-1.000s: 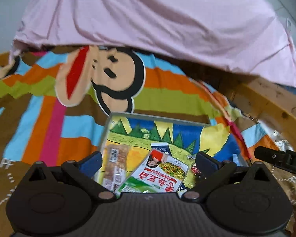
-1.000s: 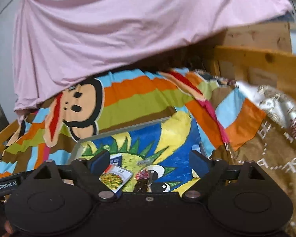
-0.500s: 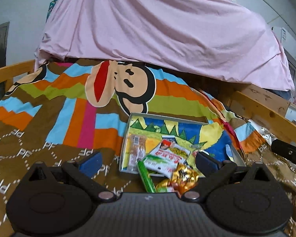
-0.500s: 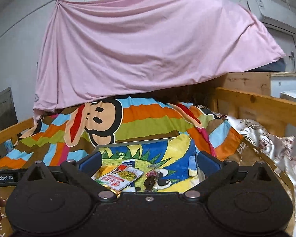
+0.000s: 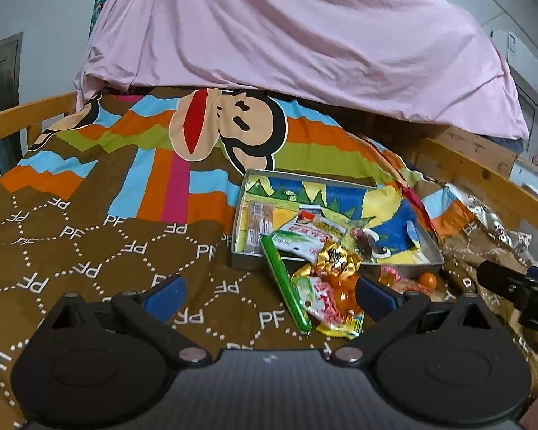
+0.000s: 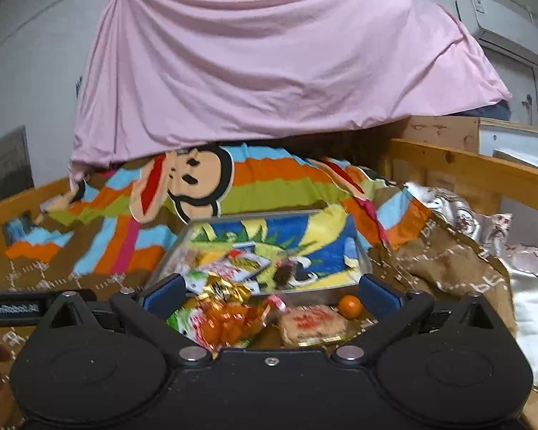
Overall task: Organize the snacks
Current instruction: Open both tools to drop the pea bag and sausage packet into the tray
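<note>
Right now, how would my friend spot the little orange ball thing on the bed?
Find the metal tray on the brown blanket. Just outside its near right corner sits the orange, beside a pale wrapped cake. It is the only round, unwrapped snack.

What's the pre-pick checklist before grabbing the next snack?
1. right gripper jaws open, nothing between them: ok.
2. left gripper open, nothing held: ok.
3. tray has bare floor on its right side: ok.
4. Loose snacks outside the tray: gold packet, green stick, small orange, pale wrapped cake: not ok.
5. Packets overlapping in the pile: not ok.
6. Tray level on the blanket: cannot tell.
</note>
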Demonstrator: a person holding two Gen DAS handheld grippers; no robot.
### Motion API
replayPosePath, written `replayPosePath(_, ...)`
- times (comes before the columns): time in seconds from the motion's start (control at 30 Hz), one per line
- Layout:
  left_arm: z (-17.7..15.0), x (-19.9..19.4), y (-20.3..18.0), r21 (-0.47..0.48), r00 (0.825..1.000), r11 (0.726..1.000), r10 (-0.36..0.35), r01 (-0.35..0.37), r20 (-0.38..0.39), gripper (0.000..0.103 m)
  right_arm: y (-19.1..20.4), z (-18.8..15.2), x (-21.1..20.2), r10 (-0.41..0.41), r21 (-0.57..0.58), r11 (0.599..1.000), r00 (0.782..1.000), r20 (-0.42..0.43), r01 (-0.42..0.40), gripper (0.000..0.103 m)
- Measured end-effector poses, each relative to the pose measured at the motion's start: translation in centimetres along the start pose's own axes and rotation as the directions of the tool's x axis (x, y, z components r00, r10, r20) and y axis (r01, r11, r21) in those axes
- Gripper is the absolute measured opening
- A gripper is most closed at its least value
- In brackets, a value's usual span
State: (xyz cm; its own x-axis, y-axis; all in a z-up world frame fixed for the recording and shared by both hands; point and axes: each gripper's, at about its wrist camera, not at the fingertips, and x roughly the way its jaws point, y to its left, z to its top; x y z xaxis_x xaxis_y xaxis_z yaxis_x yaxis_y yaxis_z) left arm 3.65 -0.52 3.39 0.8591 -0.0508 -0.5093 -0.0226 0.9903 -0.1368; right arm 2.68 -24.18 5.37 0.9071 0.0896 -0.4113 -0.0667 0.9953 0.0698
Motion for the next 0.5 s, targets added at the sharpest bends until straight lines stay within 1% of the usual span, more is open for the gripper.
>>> replayPosePath(0.13,-0.8,-0.6,0.5,0.022,1.000,1.000,0.012,-0.012,-0.013,0.103,0.5,-0.6,0.4,-0.029,-0.030,0.999,0.998,-0.057,0.027,0.102)
replayPosePath(0.23,-1.5,-0.7,1.0,0.031,0.999,0.999,0.043,-0.042,-0.033,0.103,0.7,-1.1,0.9,-0.046,-0.048,0.998,0.994,-0.100,0.041,0.102)
replayPosePath(0.3,-1.9,-0.5,1.3,0.030,0.997,0.997,0.066,-0.065,-0.051,0.103,0.9,-1.3,1.4,-0.057,-0.059,0.997,0.990,-0.125,0.050,0.102)
replayPosePath(0.5,-2.8,0.6,1.6,0.048,0.988,0.994,0.102,-0.098,-0.113,0.103,0.9,-1.7,2.4,-0.070,-0.068,0.996,0.981,-0.181,0.058,0.102)
